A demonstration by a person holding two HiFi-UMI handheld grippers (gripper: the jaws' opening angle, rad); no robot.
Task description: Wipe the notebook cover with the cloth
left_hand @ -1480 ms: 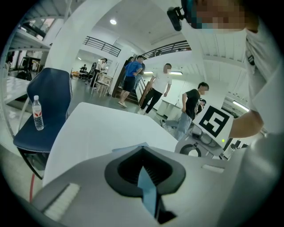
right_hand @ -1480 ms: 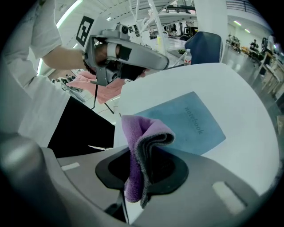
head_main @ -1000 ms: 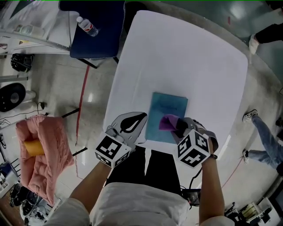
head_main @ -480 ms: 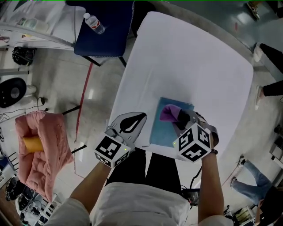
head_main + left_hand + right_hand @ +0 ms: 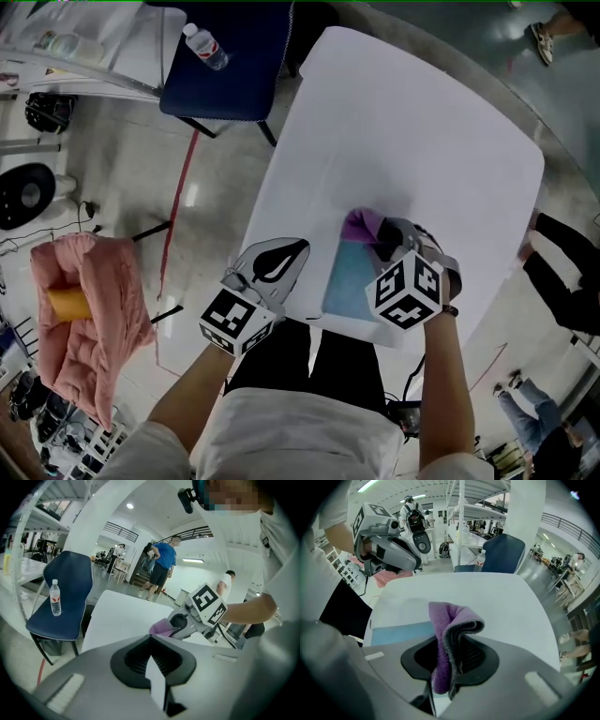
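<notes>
The right gripper (image 5: 382,236) is closed on a purple cloth (image 5: 361,225). In the right gripper view the folded cloth (image 5: 449,634) is seen pinched upright between the jaws, which are pressed against it from both sides, with the fold standing out past their tips. In the head view the cloth is laid at the far end of a blue notebook (image 5: 345,286), which lies flat near the front edge of a white table (image 5: 403,122). Only the near part of the cover is left showing, the rest being hidden under the gripper and its marker cube.

The left gripper (image 5: 277,261) is held to the left of the notebook, over the table's left edge and apart from the cover. In the left gripper view its jaws are brought together with nothing between them (whether the table is touched cannot be told).

A dark blue chair (image 5: 225,56) is placed beyond the table's far left corner, and a water bottle (image 5: 204,47) is set on its seat.
</notes>
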